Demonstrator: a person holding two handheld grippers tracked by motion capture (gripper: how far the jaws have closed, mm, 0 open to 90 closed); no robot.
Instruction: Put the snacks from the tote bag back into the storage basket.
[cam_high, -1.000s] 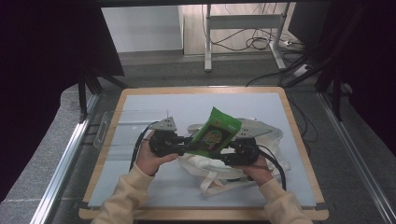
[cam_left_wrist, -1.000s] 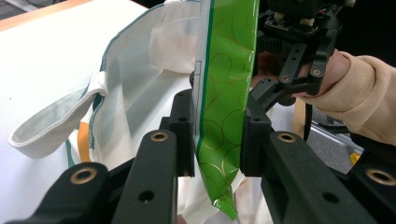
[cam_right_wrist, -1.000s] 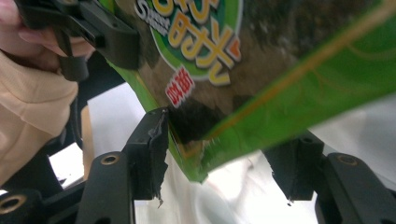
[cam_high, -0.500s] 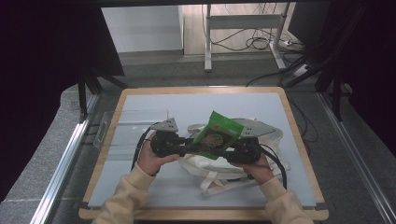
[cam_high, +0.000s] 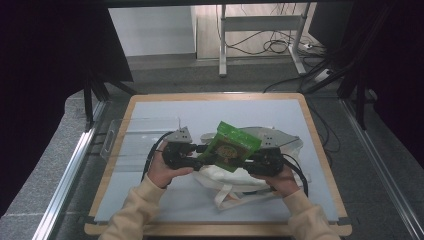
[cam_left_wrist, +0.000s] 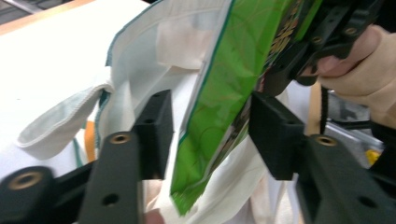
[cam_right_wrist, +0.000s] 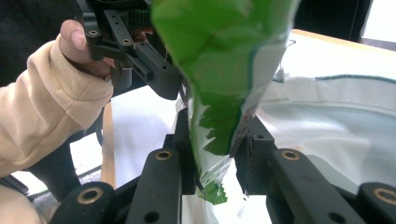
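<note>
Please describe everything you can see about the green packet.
The green packet is a flat, glossy foil-like pouch with a dark printed picture and yellow lettering. It is held up, tilted, above the white cloth bag. The right gripper pinches its lower edge between shut jaws. The left gripper has its jaws on either side of it, one jaw touching and a gap at the other. Its surface looks slightly crumpled.

One green snack bag is in view. One white cloth bag lies on the table, with two looped handles showing at its near side. There are two grippers, a left gripper and a right gripper, each with two black jaws, and two hands hold them. One clear plastic tray sits at the left. There is one table.
</note>
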